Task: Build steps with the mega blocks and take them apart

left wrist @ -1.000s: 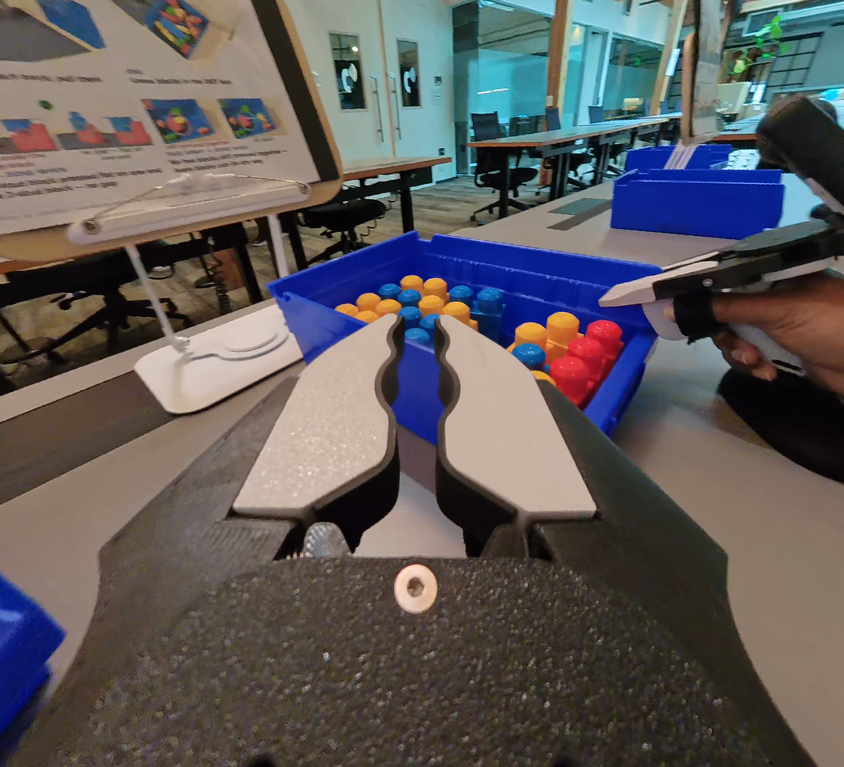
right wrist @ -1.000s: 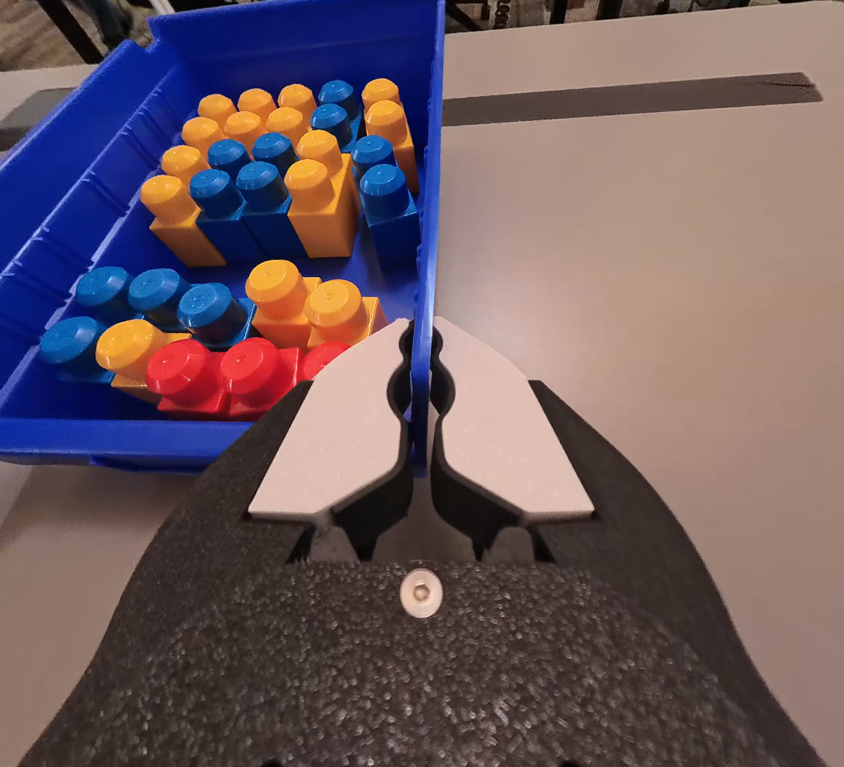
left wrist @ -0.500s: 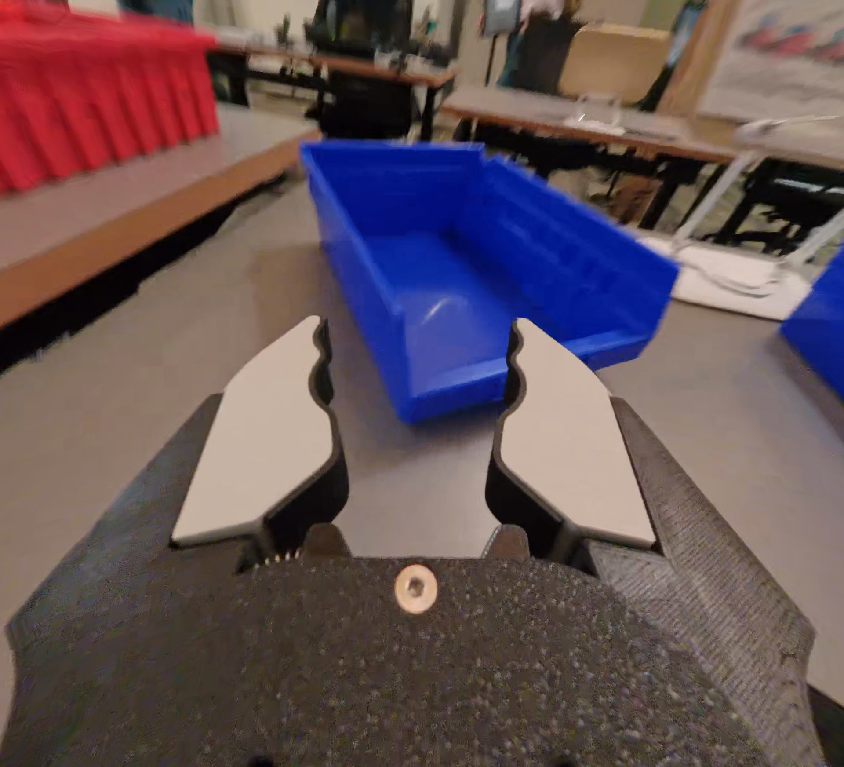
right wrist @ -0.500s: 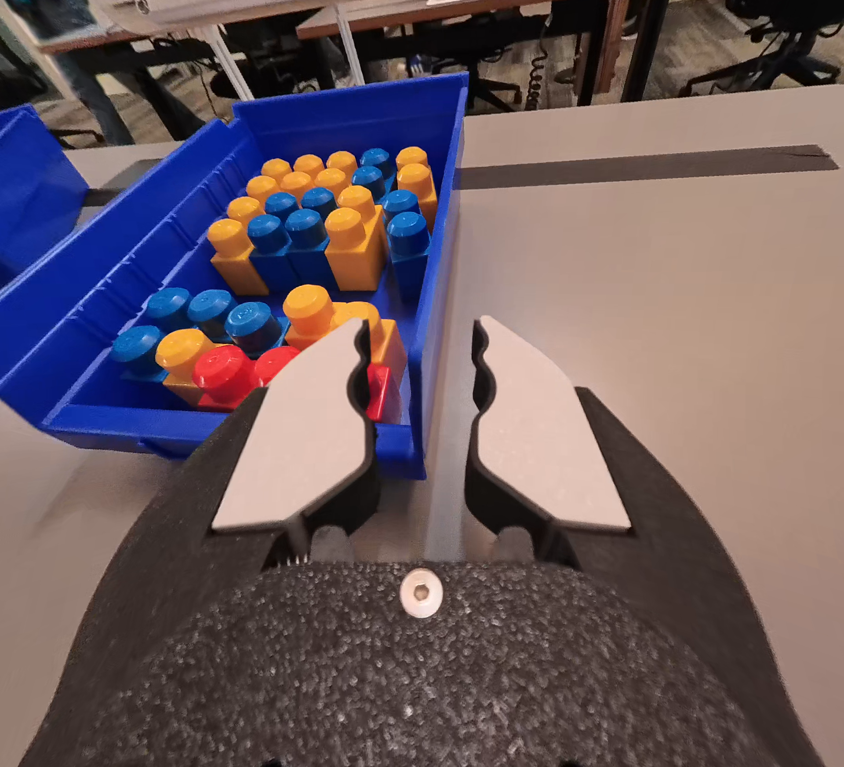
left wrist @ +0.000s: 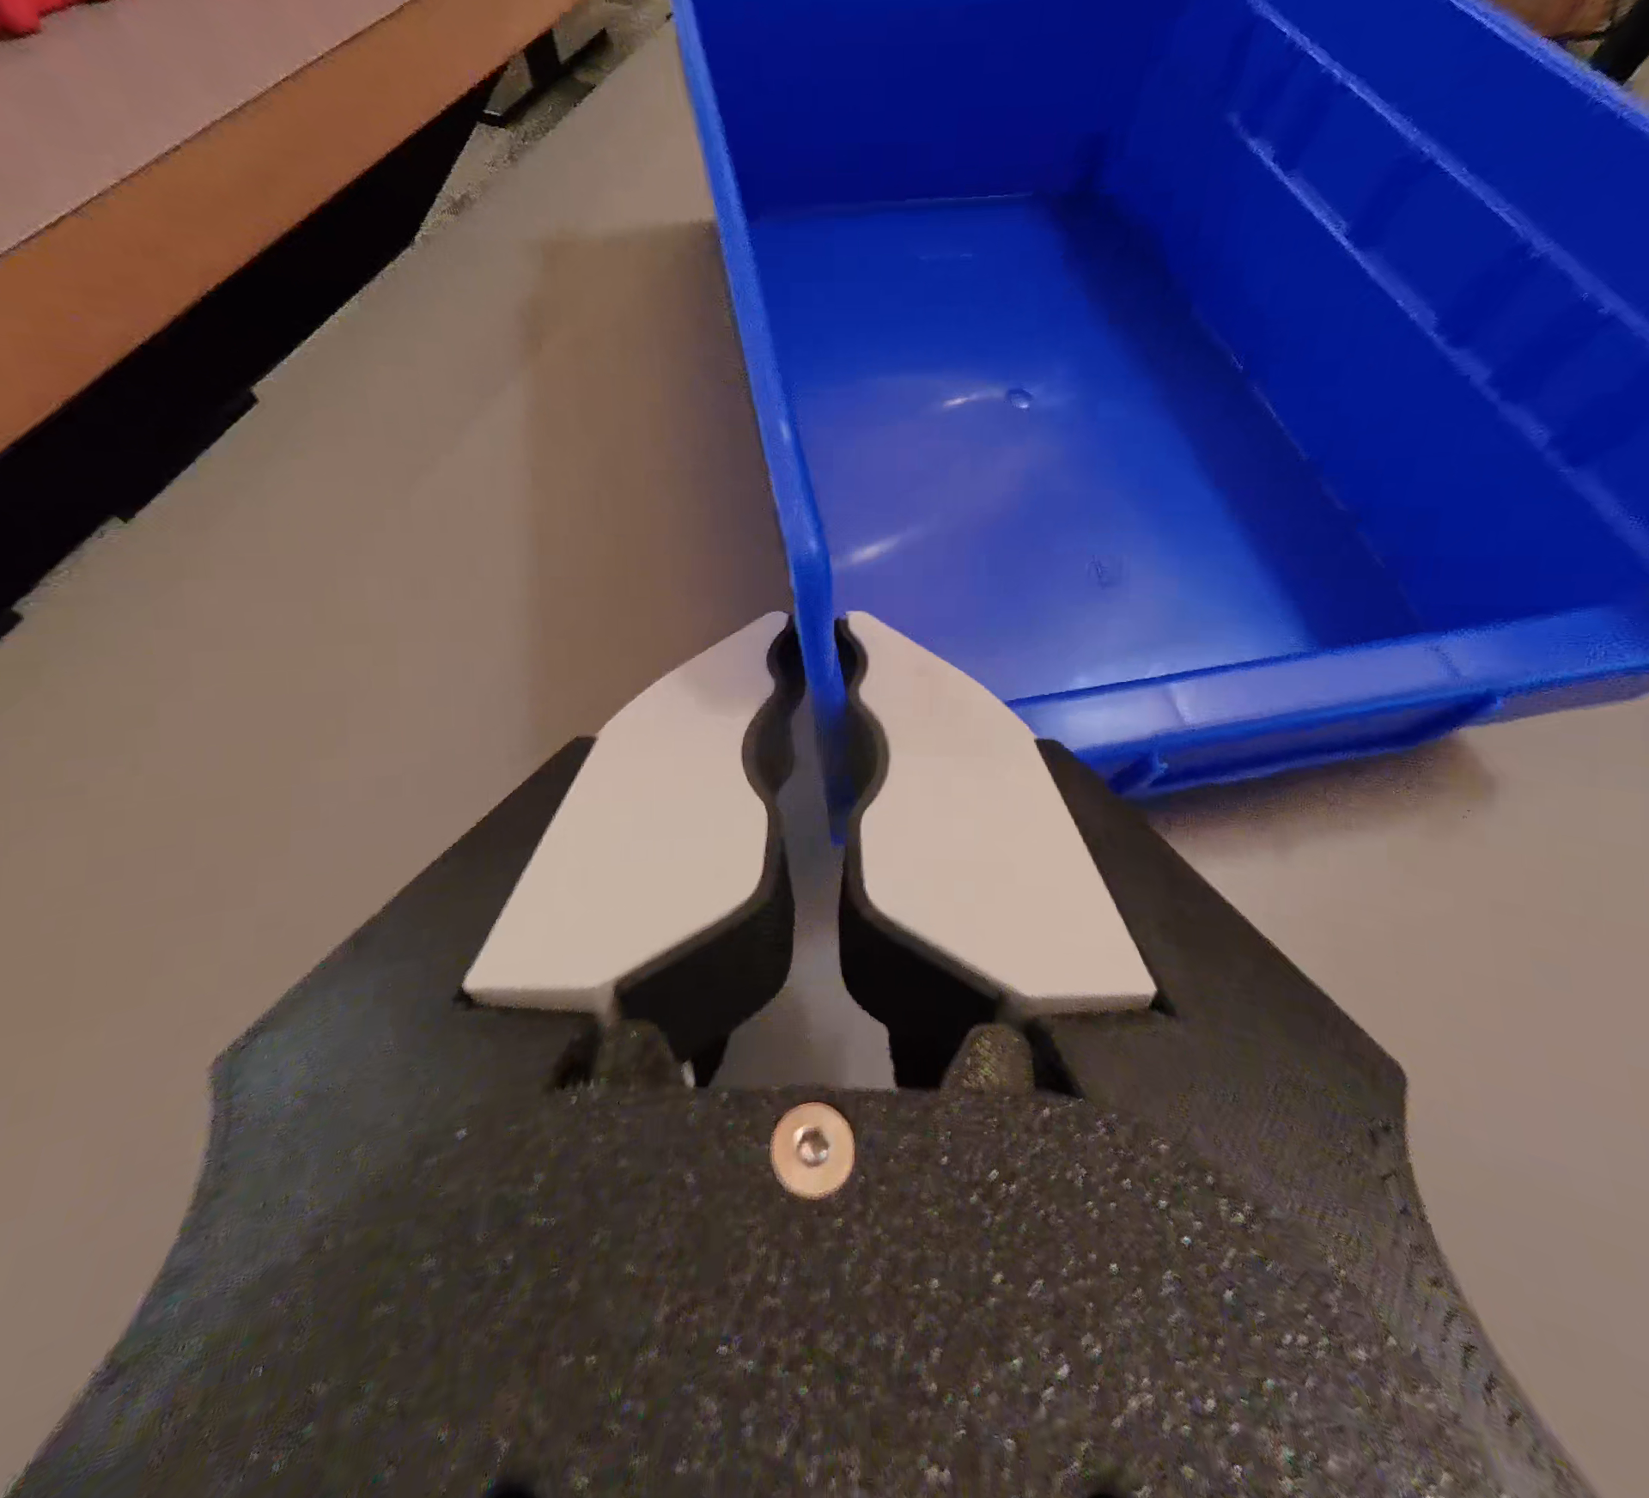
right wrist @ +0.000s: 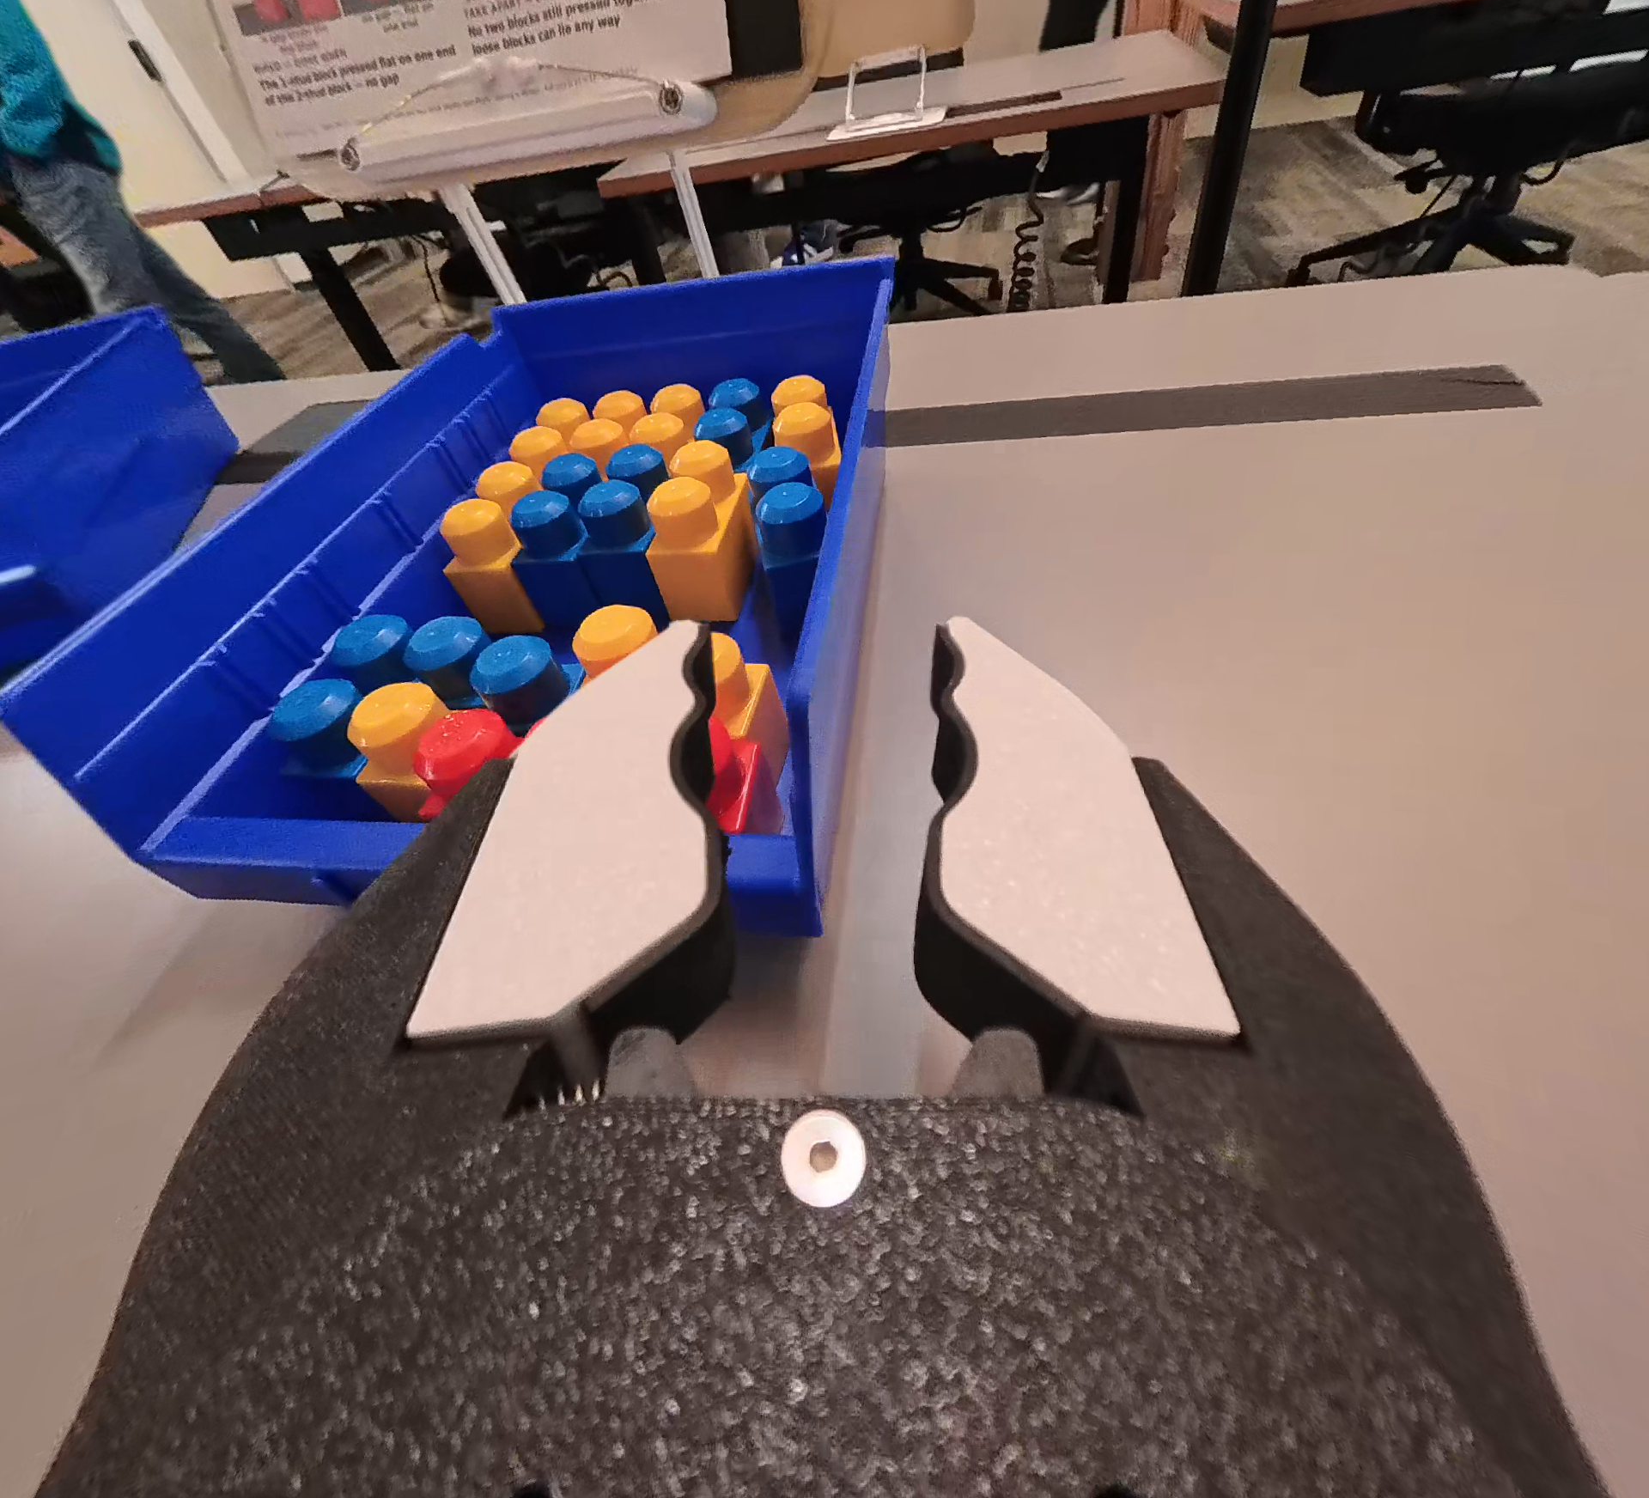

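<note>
— Blue plastic all round. Left claw (left wrist: 814, 634) clamped down on the near left wall of an empty blue bin (left wrist: 1392, 277), one finger outside, one inside. Bin resting on the grey tabletop (left wrist: 375, 563).

— And on the right?

— Right claw (right wrist: 819, 643) spread wide, gripping nothing, hovering over the near right corner of a second blue bin (right wrist: 848, 563). Left finger above the bin's inside, right finger over bare tabletop, the bin wall in the gap between, untouched.

— Mega blocks?

— All lying in that second bin: yellow and blue blocks (right wrist: 625, 509) packed studs-up toward the far end, a looser cluster of blue, yellow and red blocks (right wrist: 419, 705) at the near end, partly hidden behind the left finger.

— Beyond that?

— Far left, the corner of the other bin. Behind, an instruction sheet on a white stand (right wrist: 526, 116), then desks and office chairs.
</note>
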The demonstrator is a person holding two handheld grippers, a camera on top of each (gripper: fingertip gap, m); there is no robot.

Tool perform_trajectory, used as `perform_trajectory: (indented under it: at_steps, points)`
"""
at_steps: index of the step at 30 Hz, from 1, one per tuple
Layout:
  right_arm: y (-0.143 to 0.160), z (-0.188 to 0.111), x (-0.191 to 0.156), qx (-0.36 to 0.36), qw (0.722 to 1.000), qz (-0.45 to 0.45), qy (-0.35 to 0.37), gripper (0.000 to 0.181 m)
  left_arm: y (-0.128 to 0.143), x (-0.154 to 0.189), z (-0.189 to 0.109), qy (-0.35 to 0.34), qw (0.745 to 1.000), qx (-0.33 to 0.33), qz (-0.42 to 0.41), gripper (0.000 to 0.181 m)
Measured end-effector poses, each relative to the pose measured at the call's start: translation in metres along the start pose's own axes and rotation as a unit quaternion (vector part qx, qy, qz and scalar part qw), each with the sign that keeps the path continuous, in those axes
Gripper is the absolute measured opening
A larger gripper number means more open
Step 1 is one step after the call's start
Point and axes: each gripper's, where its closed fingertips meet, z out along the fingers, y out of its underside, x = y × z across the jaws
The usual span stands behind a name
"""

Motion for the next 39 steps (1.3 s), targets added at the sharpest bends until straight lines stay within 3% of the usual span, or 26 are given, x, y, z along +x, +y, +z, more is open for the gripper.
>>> perform_trajectory:
  at_steps: [4,8,12,16,20,26,31,35,39]
  points:
    - [-0.009,-0.007,-0.004,0.018,1.0,-0.023,0.001,0.046,0.013,-0.015,-0.027,0.015,1.0,0.007,-0.022,0.006]
    - [-0.016,-0.015,-0.033,0.027,0.998,-0.053,-0.029,0.046,0.03,-0.012,-0.069,0.02,0.999,0.014,-0.02,0.006]
    - [-0.013,-0.025,-0.11,0.021,0.989,-0.077,-0.126,0.046,0.041,0.012,-0.1,0.044,0.999,0.019,-0.015,0.005]
    - [0.012,-0.04,-0.202,-0.006,0.966,-0.107,-0.235,0.048,0.041,0.05,-0.114,0.078,0.997,0.022,0.005,0.005]
    - [0.046,-0.045,-0.247,-0.044,0.951,-0.128,-0.278,0.051,0.036,0.089,-0.119,0.118,0.992,0.031,0.022,0.005]
    - [0.082,-0.043,-0.262,-0.086,0.947,-0.121,-0.286,0.059,0.024,0.116,-0.133,0.154,0.984,0.08,0.031,0.006]
    - [0.084,-0.039,-0.27,-0.08,0.949,-0.096,-0.288,0.063,0.011,0.122,-0.159,0.166,0.978,0.124,0.03,0.006]
    - [0.059,-0.041,-0.278,-0.038,0.954,-0.058,-0.29,0.06,-0.005,0.133,-0.186,0.182,0.969,0.164,0.019,0.007]
    - [0.01,-0.043,-0.27,0.043,0.966,-0.051,-0.25,0.045,-0.029,0.152,-0.221,0.197,0.955,0.223,0.018,0.008]
